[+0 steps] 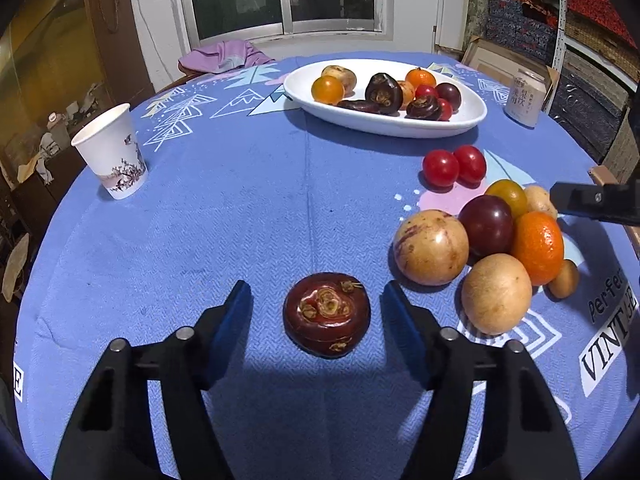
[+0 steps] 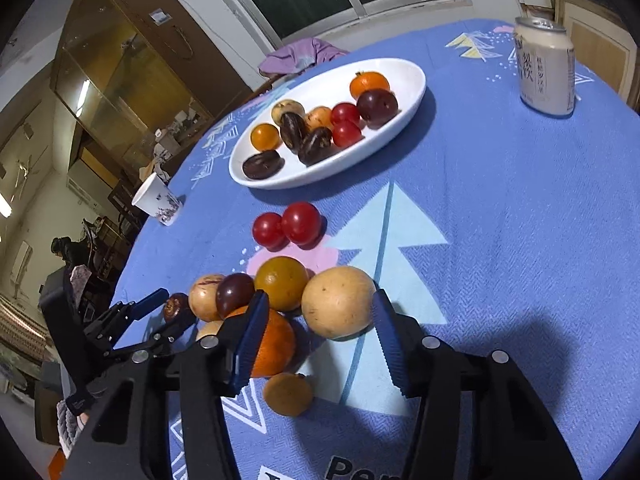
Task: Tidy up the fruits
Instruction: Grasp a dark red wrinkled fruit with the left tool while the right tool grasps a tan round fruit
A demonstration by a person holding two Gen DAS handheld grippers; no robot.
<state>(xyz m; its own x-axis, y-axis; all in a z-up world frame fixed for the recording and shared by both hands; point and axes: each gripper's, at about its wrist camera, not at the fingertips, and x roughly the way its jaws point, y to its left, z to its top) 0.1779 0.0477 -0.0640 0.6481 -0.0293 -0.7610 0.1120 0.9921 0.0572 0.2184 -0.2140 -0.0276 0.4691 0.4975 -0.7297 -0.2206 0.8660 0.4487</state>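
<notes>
Fruit pile (image 1: 488,248) beside unclenched left gripper (image 1: 316,308) (chestnut (image 1: 326,314) between); right gripper (image 2: 316,316) likewise unclenched.

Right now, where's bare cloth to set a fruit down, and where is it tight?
Widest bare tablecloth lies between the paper cup, the white plate and the water chestnut sitting inside the left claw. Another patch runs from the can down toward the right claw. Crowded: the fruit pile, and the two red tomatoes beneath the plate.
</notes>
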